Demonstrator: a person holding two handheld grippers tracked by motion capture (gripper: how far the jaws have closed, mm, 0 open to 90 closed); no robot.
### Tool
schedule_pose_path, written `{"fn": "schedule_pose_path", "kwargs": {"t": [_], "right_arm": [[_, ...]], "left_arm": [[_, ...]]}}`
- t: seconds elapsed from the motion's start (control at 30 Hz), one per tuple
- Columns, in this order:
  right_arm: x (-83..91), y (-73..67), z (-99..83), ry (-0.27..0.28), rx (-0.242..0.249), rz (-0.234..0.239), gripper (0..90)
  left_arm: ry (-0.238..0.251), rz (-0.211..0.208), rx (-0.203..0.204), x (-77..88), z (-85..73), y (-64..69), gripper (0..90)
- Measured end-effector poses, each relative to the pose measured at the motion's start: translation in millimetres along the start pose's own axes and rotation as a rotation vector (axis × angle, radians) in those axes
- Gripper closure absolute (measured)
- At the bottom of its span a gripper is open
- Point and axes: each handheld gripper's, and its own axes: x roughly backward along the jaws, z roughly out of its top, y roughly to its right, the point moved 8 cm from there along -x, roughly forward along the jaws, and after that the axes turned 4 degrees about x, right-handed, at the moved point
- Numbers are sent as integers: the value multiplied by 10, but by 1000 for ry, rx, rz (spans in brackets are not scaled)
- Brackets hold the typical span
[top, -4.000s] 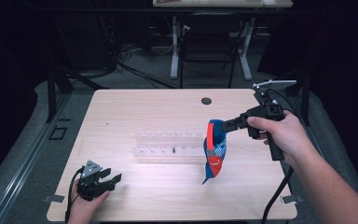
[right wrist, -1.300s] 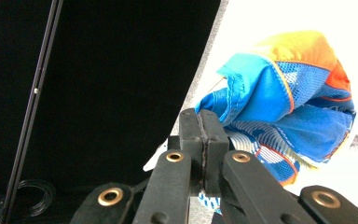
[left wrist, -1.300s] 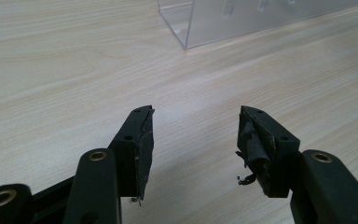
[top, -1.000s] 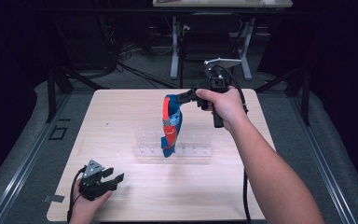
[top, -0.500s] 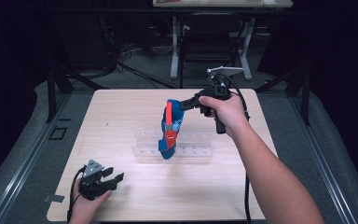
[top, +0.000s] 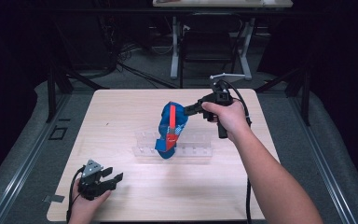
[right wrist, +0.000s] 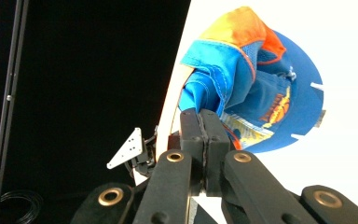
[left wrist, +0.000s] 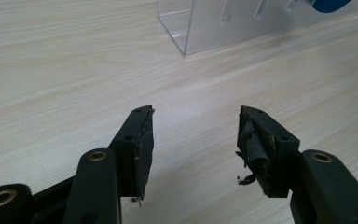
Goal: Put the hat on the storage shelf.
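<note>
While I hold the right gripper [top: 189, 110] level above the middle of the worktop [top: 121, 112], its jaws are pressed together on a fold of the blue and orange cap [top: 170, 130]. The cap hangs below and to the left of the jaws, long axis near vertical, its lower end at the clear plastic rack [top: 193, 150]; I cannot tell whether it touches. In the right gripper view the pinched fabric [right wrist: 205, 88] bunches just past the jaws. The rack runs left to right, so I judge the cap must come straight down onto it. My left gripper [top: 107, 179], jaws spread and empty, rests near the front left corner, well apart from the cap.
</note>
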Motion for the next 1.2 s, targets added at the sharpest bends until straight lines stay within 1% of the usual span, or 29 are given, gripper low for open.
{"fn": "schedule_pose_path", "kwargs": {"t": [0.17, 0.23, 0.3, 0.37, 0.4, 0.43, 0.5, 0.53, 0.57, 0.6, 0.63, 0.67, 0.7, 0.73, 0.77, 0.8, 0.87, 0.9, 0.93, 0.97, 1.13, 1.17, 1.2], "right_arm": [[-30, 118, -40, -10, -15, -27, 900], [-46, 177, -68, -19, -17, -48, 897], [-55, 228, -93, -28, -16, -54, 891], [-56, 255, -103, -25, -33, -56, 881], [-48, 271, -108, -28, -31, -60, 877], [-51, 279, -105, -16, -37, -63, 870], [-41, 297, -114, -23, -29, -72, 855], [-30, 315, -114, -19, -28, -91, 802], [-15, 333, -122, -29, -25, -104, 800], [-8, 341, -123, -29, -33, -113, 794], [4, 358, -130, -38, -24, -125, 785], [11, 360, -133, -37, -29, -123, 776], [12, 377, -131, -31, -20, -127, 770], [33, 380, -146, -50, -25, -131, 761], [34, 387, -139, -36, -26, -139, 753], [34, 387, -139, -36, -26, -139, 753], [68, 419, -145, -31, -13, -165, 729], [74, 426, -140, -19, -15, -171, 723], [91, 448, -146, -22, 0, -180, 716], [98, 456, -143, -13, -7, -187, 713], [146, 492, -153, 2, -2, -209, 681], [159, 512, -163, -4, 18, -212, 670], [173, 535, -180, -3, 30, -217, 646]], "left_arm": [[-4, 5, 1, 1, -4, -12, 462], [-3, 6, 2, 4, -4, -16, 461], [-1, 4, 4, 8, -4, -18, 462], [0, 5, 6, 9, -3, -21, 462], [-10, 4, 4, 16, -7, -25, 461], [-1, 5, 7, 9, -3, -24, 462], [0, 5, 6, 10, -2, -25, 462], [-5, 3, 4, 15, -4, -24, 461], [-2, 4, 5, 14, -4, -24, 461], [-3, 5, 5, 15, -4, -25, 461], [-10, 6, 2, 21, -7, -29, 462], [-10, 6, 2, 21, -7, -29, 461], [-4, 5, 3, 19, -5, -31, 461], [-10, 7, 1, 23, -7, -34, 462], [-11, 6, 2, 23, -8, -34, 462], [-11, 6, 2, 23, -8, -34, 461], [-11, 6, 1, 21, -9, -33, 462], [-4, 4, 5, 18, -7, -28, 461], [-4, 4, 5, 18, -7, -27, 461], [2, 6, 6, 13, -5, -27, 461], [2, 5, 7, 12, -6, -26, 461], [-12, 5, 5, 20, -13, -25, 461], [-6, 4, 7, 13, -12, -21, 462]]}}
